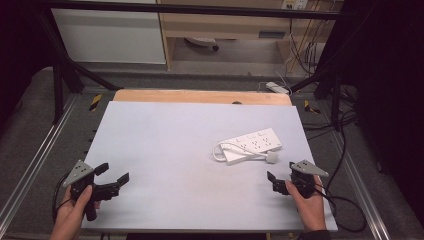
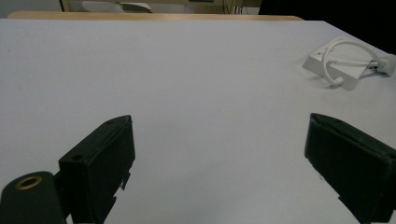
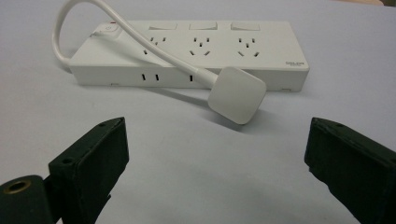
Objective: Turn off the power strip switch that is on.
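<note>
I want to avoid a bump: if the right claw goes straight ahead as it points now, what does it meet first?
Probably the plug, which lies nearest, between the open right claw and the power strip. The strip comes just behind it. Depth is hard to judge here.

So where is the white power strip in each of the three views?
High view: the power strip lies right of the table's centre, ahead of the right gripper.
Left gripper view: far upper right, beyond the right-hand finger.
Right gripper view: upper centre, straight ahead between the open fingers.
Shared landmark: its square white plug, on the looped cord beside the strip.
</note>
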A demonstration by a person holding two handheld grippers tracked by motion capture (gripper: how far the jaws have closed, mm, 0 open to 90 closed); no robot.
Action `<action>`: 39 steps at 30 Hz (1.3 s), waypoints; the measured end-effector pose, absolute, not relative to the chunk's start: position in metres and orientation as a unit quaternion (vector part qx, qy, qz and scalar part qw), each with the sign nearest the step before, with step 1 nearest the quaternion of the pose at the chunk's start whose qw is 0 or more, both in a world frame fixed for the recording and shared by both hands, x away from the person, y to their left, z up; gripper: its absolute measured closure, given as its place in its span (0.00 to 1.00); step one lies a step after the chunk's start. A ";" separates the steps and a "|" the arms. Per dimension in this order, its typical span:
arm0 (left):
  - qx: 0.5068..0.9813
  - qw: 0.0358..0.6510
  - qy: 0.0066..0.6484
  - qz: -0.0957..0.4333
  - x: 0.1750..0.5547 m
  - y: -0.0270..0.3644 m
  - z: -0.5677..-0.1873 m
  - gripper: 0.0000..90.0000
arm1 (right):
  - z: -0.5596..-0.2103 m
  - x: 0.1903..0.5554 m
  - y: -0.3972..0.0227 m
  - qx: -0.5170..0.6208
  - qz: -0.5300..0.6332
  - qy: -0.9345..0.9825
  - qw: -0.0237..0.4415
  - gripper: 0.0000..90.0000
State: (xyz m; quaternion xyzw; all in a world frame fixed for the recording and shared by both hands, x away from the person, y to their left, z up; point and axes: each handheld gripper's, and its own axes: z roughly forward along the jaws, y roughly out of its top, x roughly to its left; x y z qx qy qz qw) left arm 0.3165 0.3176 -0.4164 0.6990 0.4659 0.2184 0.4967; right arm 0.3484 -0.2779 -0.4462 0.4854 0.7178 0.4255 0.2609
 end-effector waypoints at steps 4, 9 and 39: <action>0.700 0.497 0.464 0.218 0.317 0.317 -0.416 0.09 | -0.445 0.348 -0.278 0.487 0.430 0.716 0.256 0.08; 0.702 0.497 0.462 0.218 0.317 0.317 -0.416 0.09 | -0.444 0.348 -0.279 0.485 0.437 0.713 0.256 0.08; 0.708 0.490 0.461 0.214 0.317 0.315 -0.418 0.09 | -0.434 0.350 -0.282 0.480 0.456 0.703 0.260 0.06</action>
